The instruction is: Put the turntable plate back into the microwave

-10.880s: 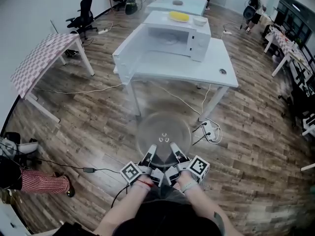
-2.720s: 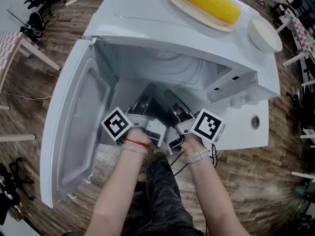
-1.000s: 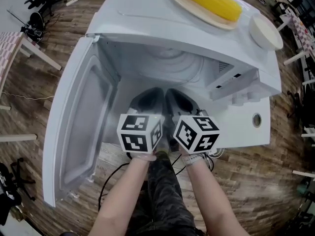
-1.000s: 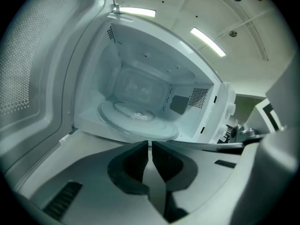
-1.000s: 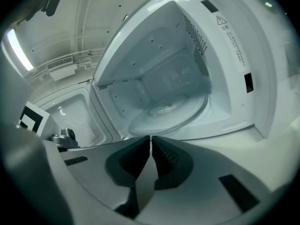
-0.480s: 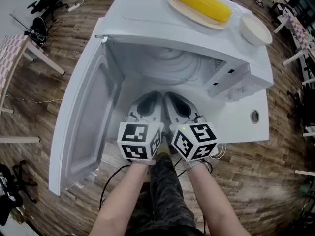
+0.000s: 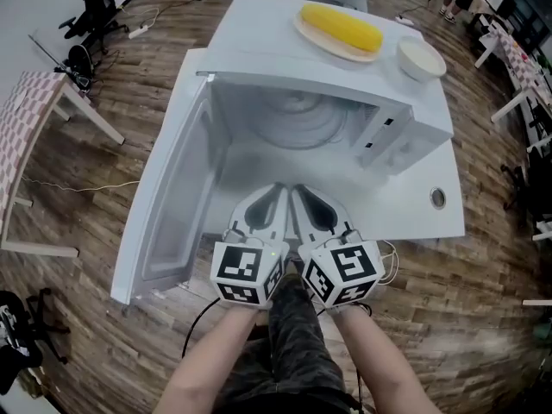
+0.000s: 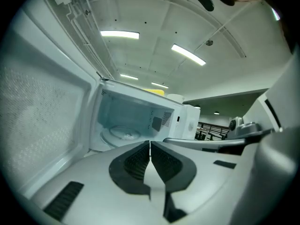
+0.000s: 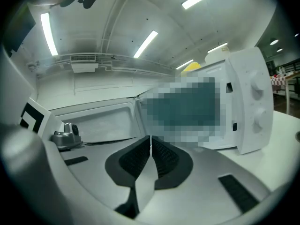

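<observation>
The microwave (image 7: 259, 54) stands on the white surface (image 7: 405, 210) with its door (image 7: 168, 205) swung wide to the left. The glass turntable plate (image 7: 302, 119) lies flat on the cavity floor, well inside. Both hand-held tools sit side by side just outside the opening, above the front edge of the surface. The left gripper (image 7: 276, 192) has its jaws pressed together on nothing, and the right gripper (image 7: 298, 192) likewise has its jaws pressed together and empty. Neither touches the plate. On the microwave's roof rest a cob of corn (image 7: 341, 26) on a dish (image 7: 312, 36) and, near it to the right, a white bowl (image 7: 420, 57).
</observation>
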The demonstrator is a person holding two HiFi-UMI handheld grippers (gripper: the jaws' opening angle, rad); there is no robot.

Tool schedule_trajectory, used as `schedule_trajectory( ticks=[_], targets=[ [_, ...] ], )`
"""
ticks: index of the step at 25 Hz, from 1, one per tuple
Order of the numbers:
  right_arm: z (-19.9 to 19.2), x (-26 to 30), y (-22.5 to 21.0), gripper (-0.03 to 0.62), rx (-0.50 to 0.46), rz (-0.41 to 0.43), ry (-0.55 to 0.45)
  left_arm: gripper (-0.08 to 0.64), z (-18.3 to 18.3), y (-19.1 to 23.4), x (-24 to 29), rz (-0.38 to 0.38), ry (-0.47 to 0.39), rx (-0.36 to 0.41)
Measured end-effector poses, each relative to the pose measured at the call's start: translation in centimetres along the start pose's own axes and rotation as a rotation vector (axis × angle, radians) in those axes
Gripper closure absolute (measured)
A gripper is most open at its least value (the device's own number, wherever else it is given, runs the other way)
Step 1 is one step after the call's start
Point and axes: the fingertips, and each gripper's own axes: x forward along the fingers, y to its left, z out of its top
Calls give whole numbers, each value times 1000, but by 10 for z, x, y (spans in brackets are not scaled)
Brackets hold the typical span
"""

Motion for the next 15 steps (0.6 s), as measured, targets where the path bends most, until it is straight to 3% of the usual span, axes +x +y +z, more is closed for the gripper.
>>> schedule_trajectory(
  ticks=[7,15],
  targets=[
    [4,-50,34,560,-18,1,-18,540,5,-29,-52,-46,15,48],
    [9,-95,70,560,-30,2,-39,540,14,-53,-104,-83,7,41]
  ],
)
